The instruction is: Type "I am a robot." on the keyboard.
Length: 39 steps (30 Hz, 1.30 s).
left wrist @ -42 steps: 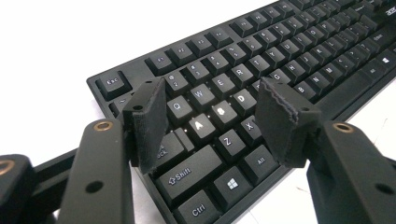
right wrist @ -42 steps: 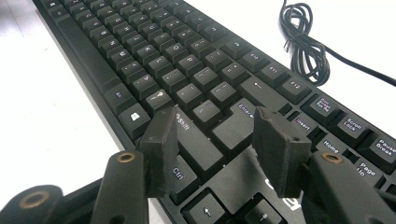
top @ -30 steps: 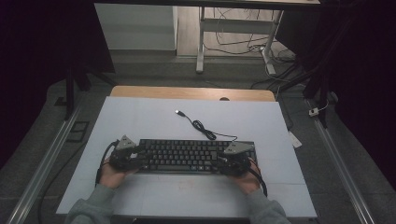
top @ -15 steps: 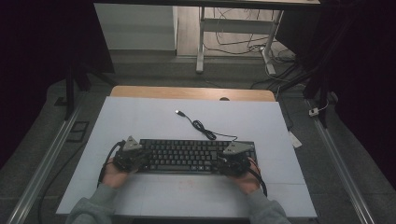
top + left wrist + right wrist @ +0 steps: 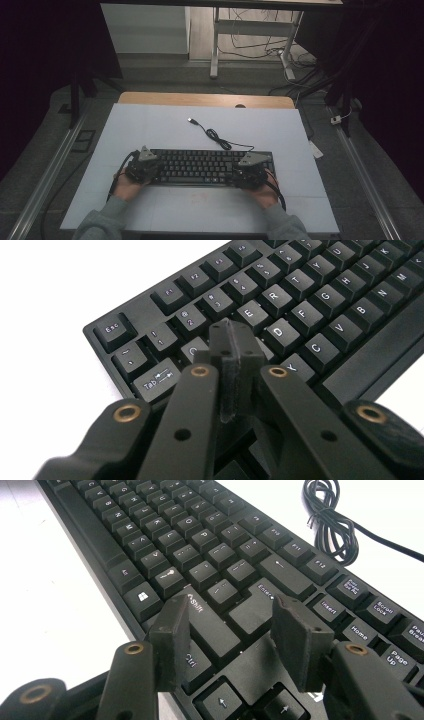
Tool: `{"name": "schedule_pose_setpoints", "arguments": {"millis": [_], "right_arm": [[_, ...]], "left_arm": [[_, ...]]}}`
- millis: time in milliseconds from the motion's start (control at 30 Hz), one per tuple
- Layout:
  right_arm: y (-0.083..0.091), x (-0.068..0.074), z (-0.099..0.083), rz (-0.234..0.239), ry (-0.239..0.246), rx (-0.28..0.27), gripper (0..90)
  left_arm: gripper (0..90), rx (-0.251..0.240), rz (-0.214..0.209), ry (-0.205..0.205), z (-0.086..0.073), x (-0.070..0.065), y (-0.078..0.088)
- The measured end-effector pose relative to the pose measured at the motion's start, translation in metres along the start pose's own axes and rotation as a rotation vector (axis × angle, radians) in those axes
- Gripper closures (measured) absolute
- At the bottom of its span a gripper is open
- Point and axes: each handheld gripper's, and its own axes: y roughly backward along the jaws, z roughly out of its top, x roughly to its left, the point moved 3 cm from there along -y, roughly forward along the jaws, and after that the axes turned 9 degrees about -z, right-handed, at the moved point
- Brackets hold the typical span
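In the high view, one black keyboard (image 5: 210,167) lies on the white table (image 5: 150,130), near the person's edge, and its single cable (image 5: 215,136) runs in a loose coil toward the far side and ends in a USB plug. The left tongs (image 5: 142,167) sit at the keyboard's left end and the right tongs (image 5: 250,172) at its right end, one in each hand. In the left gripper view, the left tongs (image 5: 232,365) have just been closing and now stand shut with nothing between them, tips pressed down among the keys near Tab. In the right gripper view, the right tongs (image 5: 232,630) stand wide open over the Shift and Enter keys, holding nothing. I judge the keyboard stiff and fairly light; its keys give under pressure, so the firm end edges of the case are better for taking hold.
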Motion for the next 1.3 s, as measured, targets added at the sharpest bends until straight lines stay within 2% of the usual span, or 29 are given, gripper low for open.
{"name": "schedule_pose_setpoints", "arguments": {"millis": [367,533,633,800,867,1000,1067,1167,1300], "right_arm": [[0.000,0.001,0.000,-0.009,0.009,0.003,49.8],[0.000,0.000,0.000,-0.012,0.012,0.003,49.7],[0.001,0.001,0.000,-0.009,0.012,-0.001,49.7],[0.001,0.000,0.000,-0.009,0.009,0.000,49.5],[0.001,-0.001,-0.001,-0.009,0.005,0.000,49.3],[0.003,-0.003,-0.002,-0.012,-0.009,-0.005,49.4],[0.005,-0.004,-0.002,-0.017,-0.009,-0.009,49.4],[0.006,-0.003,-0.003,-0.011,-0.017,-0.022,49.4],[0.006,-0.002,-0.002,-0.008,-0.015,-0.027,49.5]], "left_arm": [[89.0,0.014,-0.002,0.006,-0.001,0.001,-0.002],[89.0,0.011,0.009,0.003,0.000,0.000,-0.002],[89.0,-0.013,0.000,-0.001,0.001,-0.001,0.001],[88.4,-0.053,-0.007,0.027,0.001,0.003,0.007],[84.3,-0.080,-0.011,0.041,0.001,0.005,0.011],[66.0,-0.143,-0.002,0.068,0.003,0.008,0.018],[58.6,-0.157,-0.001,0.079,0.003,0.009,0.019],[51.4,-0.168,0.000,0.099,0.003,0.011,0.021],[46.8,-0.177,0.002,0.111,0.002,0.012,0.024]]}}
